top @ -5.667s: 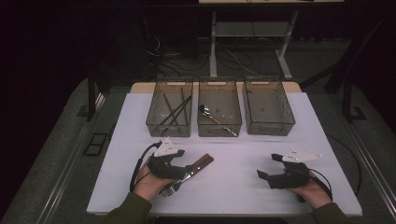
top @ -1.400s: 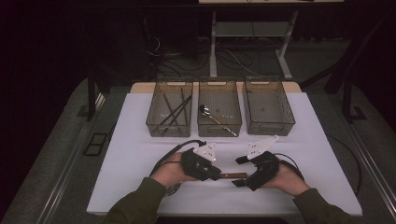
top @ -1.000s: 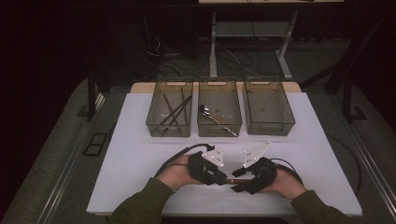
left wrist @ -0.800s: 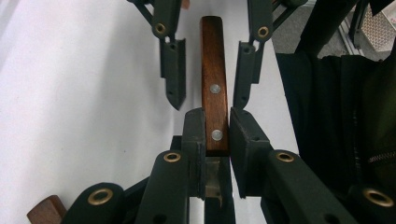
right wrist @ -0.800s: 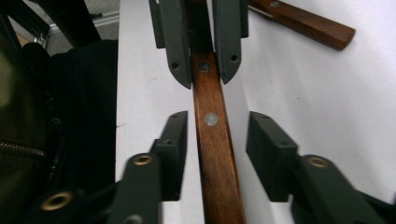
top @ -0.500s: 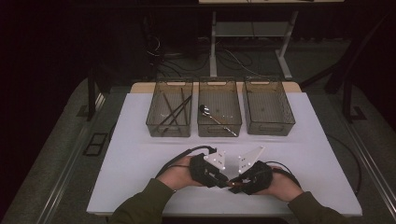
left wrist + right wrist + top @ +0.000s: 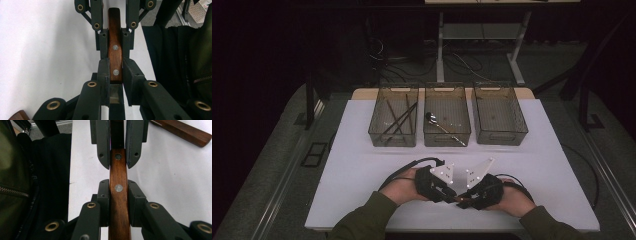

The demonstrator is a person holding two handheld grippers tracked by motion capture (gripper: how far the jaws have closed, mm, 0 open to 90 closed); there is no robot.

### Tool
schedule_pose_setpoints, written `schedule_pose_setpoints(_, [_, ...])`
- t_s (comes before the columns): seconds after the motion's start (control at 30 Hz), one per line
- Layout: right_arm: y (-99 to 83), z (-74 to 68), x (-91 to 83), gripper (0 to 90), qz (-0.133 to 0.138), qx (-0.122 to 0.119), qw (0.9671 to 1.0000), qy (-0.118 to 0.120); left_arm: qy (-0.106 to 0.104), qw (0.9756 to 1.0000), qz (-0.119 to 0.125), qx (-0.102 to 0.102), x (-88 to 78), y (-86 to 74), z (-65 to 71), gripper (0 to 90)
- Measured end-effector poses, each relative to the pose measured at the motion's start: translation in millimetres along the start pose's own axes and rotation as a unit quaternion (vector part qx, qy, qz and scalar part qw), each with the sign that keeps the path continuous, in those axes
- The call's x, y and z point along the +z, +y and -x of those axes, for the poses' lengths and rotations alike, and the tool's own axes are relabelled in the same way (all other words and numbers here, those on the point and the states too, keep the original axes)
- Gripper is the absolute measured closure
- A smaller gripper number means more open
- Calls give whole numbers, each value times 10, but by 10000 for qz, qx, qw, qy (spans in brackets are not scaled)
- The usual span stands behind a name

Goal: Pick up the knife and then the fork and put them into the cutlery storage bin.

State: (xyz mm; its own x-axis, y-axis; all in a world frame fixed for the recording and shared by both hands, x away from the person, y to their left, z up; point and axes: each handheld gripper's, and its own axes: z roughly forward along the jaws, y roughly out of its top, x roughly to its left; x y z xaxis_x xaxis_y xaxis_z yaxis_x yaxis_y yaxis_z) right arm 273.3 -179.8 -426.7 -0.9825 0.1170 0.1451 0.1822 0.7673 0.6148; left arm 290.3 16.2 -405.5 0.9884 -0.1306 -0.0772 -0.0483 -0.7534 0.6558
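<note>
1. Left gripper view: a wooden handle with metal rivets lies between my jaws, over the white table.
2. My left gripper is clamped on the handle.
3. My right gripper has just been closing and now pinches the same handle from the opposite end.
4. Three bins stand well beyond.

Brown wooden handle, silver rivets; black claws.
</note>
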Motion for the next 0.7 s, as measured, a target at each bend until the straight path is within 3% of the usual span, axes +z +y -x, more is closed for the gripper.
schedule_pose_setpoints(0.1, [-6, 10, -8, 753, 38, -12, 10000, -17, 50, 9999, 100, -56, -9, -21, -6, 752])
schedule_pose_setpoints(0.23, [-28, 37, -33, 754, 42, 79, 9999, -63, 265, 9987, 342, -284, -80, -85, -33, 615])
schedule_pose_setpoints(0.3, [-41, 51, -49, 754, 66, 104, 9999, -89, 355, 9967, 554, -466, -135, -134, -46, 551])
schedule_pose_setpoints(0.33, [-48, 57, -60, 754, 73, 122, 9998, -120, 404, 9949, 675, -624, -166, -165, -38, 519])
schedule_pose_setpoints(0.43, [-78, 85, -91, 753, 104, 166, 9995, -230, 577, 9905, 923, -840, -269, -271, -54, 423])
schedule_pose_setpoints(0.57, [-142, 132, -146, 753, 96, 295, 9987, -394, 1007, 9813, 1159, -1160, -378, -435, -8, 333])
schedule_pose_setpoints(0.63, [-182, 157, -181, 753, 94, 403, 9980, -474, 1246, 9760, 1195, -1329, -443, -525, -4, 306])
schedule_pose_setpoints(0.7, [-224, 190, -223, 753, 101, 506, 9970, -579, 1421, 9675, 1357, -1594, -495, -617, 12, 273])
